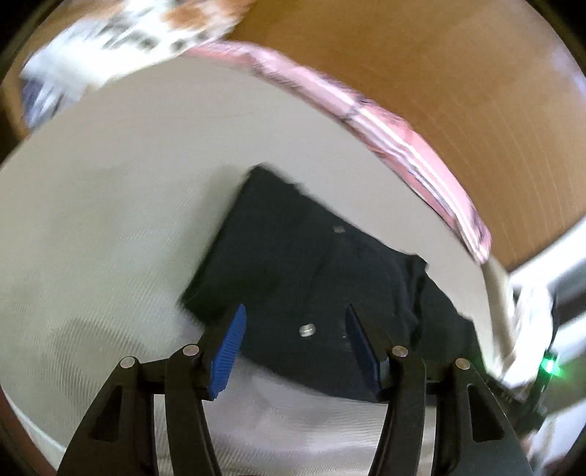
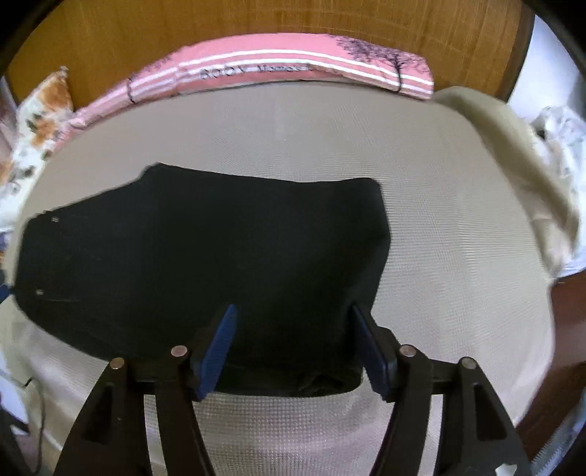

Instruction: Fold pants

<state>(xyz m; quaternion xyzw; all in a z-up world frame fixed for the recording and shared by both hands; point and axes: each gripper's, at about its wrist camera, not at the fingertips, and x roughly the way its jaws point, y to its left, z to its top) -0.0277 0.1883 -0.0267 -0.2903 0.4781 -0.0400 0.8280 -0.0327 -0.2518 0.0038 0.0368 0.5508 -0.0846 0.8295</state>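
Observation:
Dark navy pants (image 1: pixel 307 267) lie folded into a compact block on a pale woven bed cover (image 1: pixel 110 227); a metal button (image 1: pixel 307 330) shows near their near edge. They also show in the right wrist view (image 2: pixel 205 256), flat with two rivets at the left end. My left gripper (image 1: pixel 295 340) is open and empty, its blue pads over the pants' near edge. My right gripper (image 2: pixel 293 340) is open and empty above the pants' near right corner.
A pink striped pillow (image 2: pixel 293 69) lies along the wooden headboard (image 2: pixel 256 22). A floral pillow (image 2: pixel 33 121) sits at the far left. A beige cloth (image 2: pixel 512 146) hangs off the bed's right side. The left wrist view is motion-blurred.

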